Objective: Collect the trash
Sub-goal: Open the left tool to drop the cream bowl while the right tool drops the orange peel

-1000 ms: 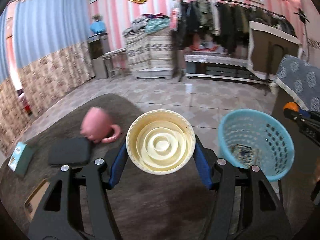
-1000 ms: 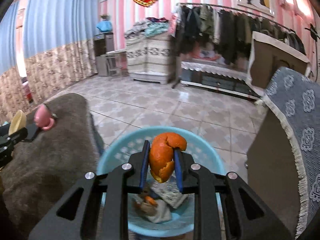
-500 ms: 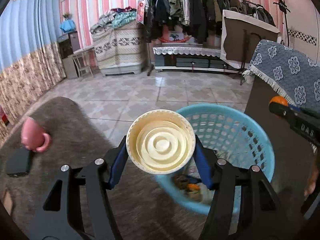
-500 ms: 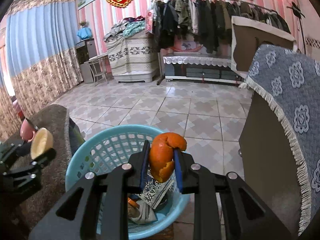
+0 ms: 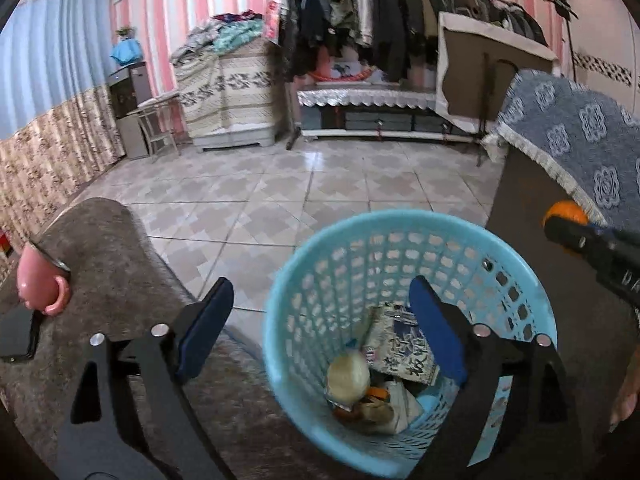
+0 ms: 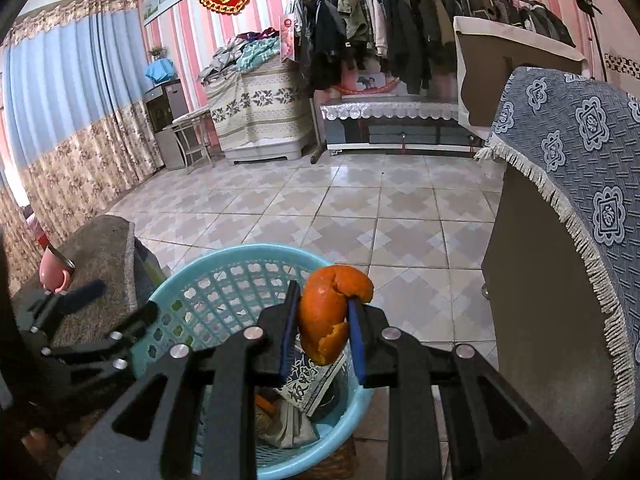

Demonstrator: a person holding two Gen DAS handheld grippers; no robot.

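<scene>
Blue plastic basket (image 5: 404, 240) fills my lower centre. My left gripper (image 5: 320, 336) tilts down above it, jaws just opened and released; the cream cup (image 5: 347, 376) lies inside. My right gripper (image 6: 322, 332) clenches the orange peel (image 6: 326, 320), long axis upright, over the rim.

Left gripper (image 5: 320, 312) tilted downward, jaws just opened wide with nothing pressed between them, right gripper (image 6: 323, 322) tilted downward, jaws clamped on orange peel (image 6: 328, 318)

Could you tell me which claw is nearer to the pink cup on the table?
Left. The left claw, open, hangs over the basket beside the table with the cup; the right claw, holding peel, is beyond the basket's far side.
</scene>
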